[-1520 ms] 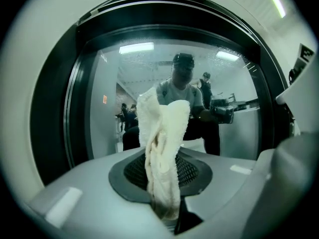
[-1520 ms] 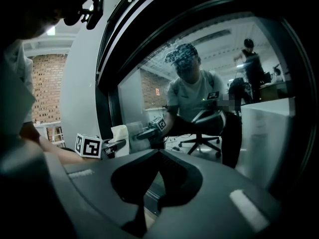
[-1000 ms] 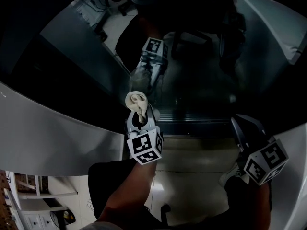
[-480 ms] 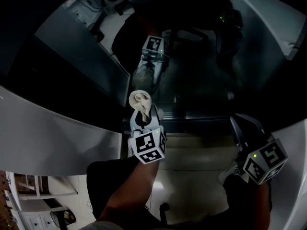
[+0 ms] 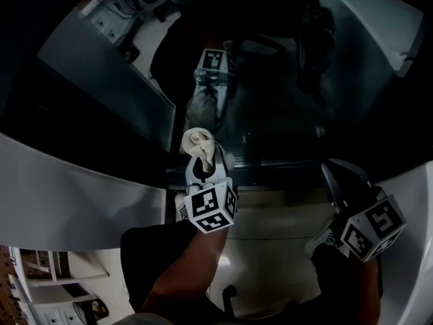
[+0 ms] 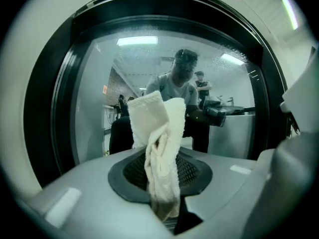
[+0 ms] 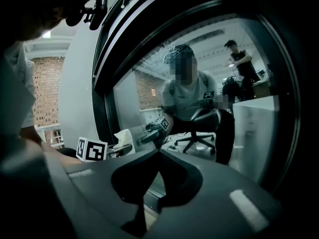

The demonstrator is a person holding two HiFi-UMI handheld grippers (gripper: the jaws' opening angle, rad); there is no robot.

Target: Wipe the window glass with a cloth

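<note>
My left gripper point(image 6: 164, 215) is clenched on the cloth point(image 6: 158, 143), whose folded end stands up past the jaw tips. It sits just before the glass point(image 6: 99, 113), near the bottom edge; I cannot tell whether it touches. My right gripper point(image 7: 159, 153) is closed on nothing, low and to the right, apart from the glass. To wipe well, I would press the cloth's end flat on the glass, keep the hard jaws off it, and sweep in overlapping strokes up from the bottom edge.

A cream terry cloth point(image 6: 158, 138) is shown rough and nubbly; the dark window glass point(image 6: 97, 83) is seen glossy and reflective.
</note>
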